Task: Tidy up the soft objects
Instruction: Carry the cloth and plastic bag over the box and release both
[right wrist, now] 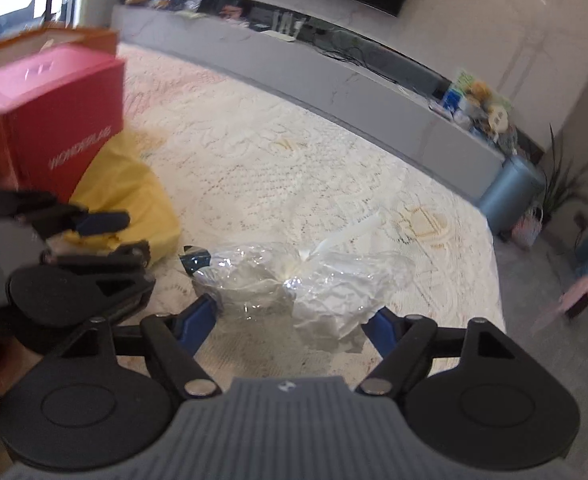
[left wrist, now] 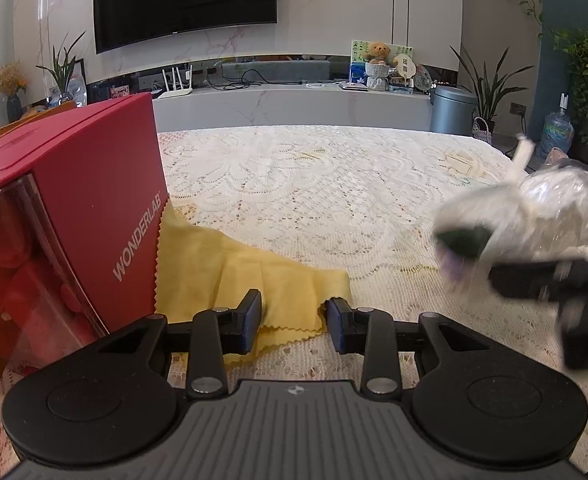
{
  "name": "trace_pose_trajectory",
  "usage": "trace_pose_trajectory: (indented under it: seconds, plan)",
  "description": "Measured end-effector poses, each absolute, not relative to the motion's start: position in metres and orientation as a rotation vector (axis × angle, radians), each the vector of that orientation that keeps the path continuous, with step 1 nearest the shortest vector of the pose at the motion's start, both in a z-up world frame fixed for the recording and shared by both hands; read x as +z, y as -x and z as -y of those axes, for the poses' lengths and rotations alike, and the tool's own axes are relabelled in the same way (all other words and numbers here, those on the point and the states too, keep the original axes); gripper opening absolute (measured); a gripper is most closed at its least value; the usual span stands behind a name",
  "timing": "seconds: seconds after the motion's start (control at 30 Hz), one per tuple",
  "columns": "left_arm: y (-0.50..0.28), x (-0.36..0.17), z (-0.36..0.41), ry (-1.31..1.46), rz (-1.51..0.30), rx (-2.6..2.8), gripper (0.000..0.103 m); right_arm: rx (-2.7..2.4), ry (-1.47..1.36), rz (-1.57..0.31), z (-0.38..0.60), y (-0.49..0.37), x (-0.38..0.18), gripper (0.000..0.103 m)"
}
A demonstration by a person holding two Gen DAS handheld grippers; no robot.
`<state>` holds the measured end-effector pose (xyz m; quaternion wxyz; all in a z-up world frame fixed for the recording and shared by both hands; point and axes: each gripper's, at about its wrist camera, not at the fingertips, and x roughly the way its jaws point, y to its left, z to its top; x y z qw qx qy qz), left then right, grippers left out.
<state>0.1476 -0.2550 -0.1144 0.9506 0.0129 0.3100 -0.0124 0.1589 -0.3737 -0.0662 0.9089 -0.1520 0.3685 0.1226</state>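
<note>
A yellow cloth [left wrist: 254,280] lies crumpled on the lace-covered table beside a red box [left wrist: 74,220]. My left gripper [left wrist: 294,322] is open, its fingers astride the cloth's zigzag front edge. In the right wrist view the cloth [right wrist: 134,200] shows at left by the red box [right wrist: 54,120], with the left gripper [right wrist: 102,236] over it. My right gripper [right wrist: 294,316] is shut on a clear plastic bag of white soft stuff [right wrist: 294,292]. In the left wrist view that bag [left wrist: 534,216] is held above the table at right, blurred.
The table wears a white lace cloth [left wrist: 314,200]. An orange box [right wrist: 46,40] stands behind the red box. A TV console [left wrist: 294,100] with clutter, a grey bin [left wrist: 452,110] and plants stand beyond the table's far edge.
</note>
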Motion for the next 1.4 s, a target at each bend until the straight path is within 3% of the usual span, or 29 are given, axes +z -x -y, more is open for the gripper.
trace_pose_trajectory:
  seconds: [0.07, 0.17, 0.23, 0.83, 1.13, 1.4]
  plan:
    - [-0.147, -0.114, 0.257, -0.035, -0.632, -0.034, 0.033, 0.209, 0.249, -0.762, 0.383, -0.159, -0.062, 0.077]
    - [-0.147, -0.111, 0.256, -0.035, -0.645, -0.068, 0.009, 0.156, 0.236, -0.772, 0.391, -0.157, -0.063, 0.077]
    - [-0.146, -0.109, 0.255, -0.029, -0.657, -0.091, 0.002, 0.123, 0.214, -0.788, 0.397, -0.157, -0.064, 0.077]
    - [-0.122, -0.065, 0.263, -0.107, -0.570, -0.213, 0.002, 0.109, 0.098, -0.632, 0.411, -0.146, -0.029, 0.077]
    - [-0.109, 0.019, 0.209, -0.133, -0.427, -0.138, 0.002, 0.238, 0.055, -0.405, 0.373, -0.129, 0.030, 0.077]
    - [-0.094, 0.107, 0.094, -0.153, -0.285, 0.007, 0.002, 0.263, 0.041, -0.150, 0.298, -0.102, 0.104, 0.077]
